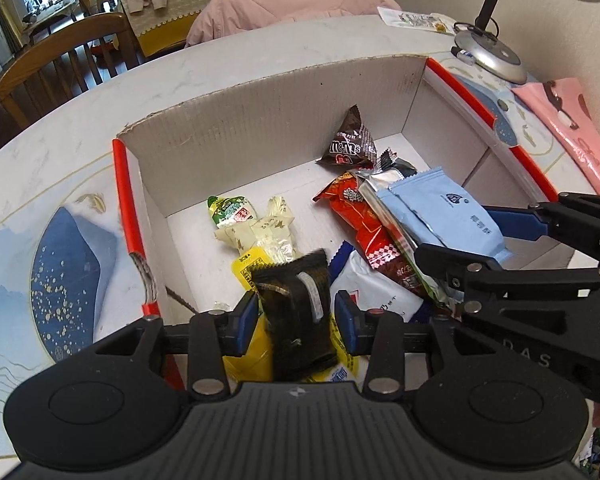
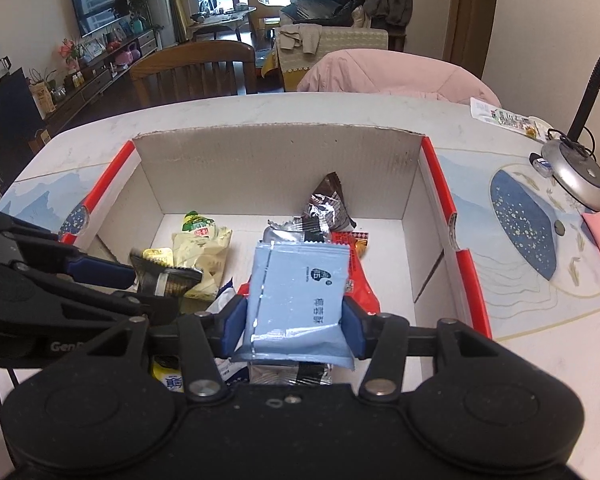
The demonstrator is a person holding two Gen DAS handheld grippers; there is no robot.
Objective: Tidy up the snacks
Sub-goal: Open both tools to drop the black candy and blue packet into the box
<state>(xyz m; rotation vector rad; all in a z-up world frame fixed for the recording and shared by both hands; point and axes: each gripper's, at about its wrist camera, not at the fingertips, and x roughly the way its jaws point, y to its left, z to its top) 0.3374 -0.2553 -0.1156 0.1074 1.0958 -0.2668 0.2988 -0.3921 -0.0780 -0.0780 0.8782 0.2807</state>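
Note:
A white cardboard box (image 1: pixel 260 120) with red edges holds several snack packets. My left gripper (image 1: pixel 296 322) is shut on a black packet (image 1: pixel 296 312) held over the box's near side; it also shows in the right wrist view (image 2: pixel 164 278). My right gripper (image 2: pixel 294 324) is shut on a light blue packet (image 2: pixel 300 296), held over the box's middle; this packet shows in the left wrist view (image 1: pixel 440 212). Below lie a red packet (image 1: pixel 360 224), a brown M&M's bag (image 1: pixel 350 140), a green-topped packet (image 1: pixel 232 210), a cream packet (image 1: pixel 268 232), a white packet (image 1: pixel 376 292) and a yellow one (image 1: pixel 252 344).
The box stands on a white table with a blue patterned mat (image 2: pixel 524 216). A desk lamp base (image 2: pixel 576 172) and a pink bag (image 1: pixel 572 128) are at the right. A loose packet (image 2: pixel 504 118) lies at the far right. Chairs (image 2: pixel 196 72) stand beyond the table.

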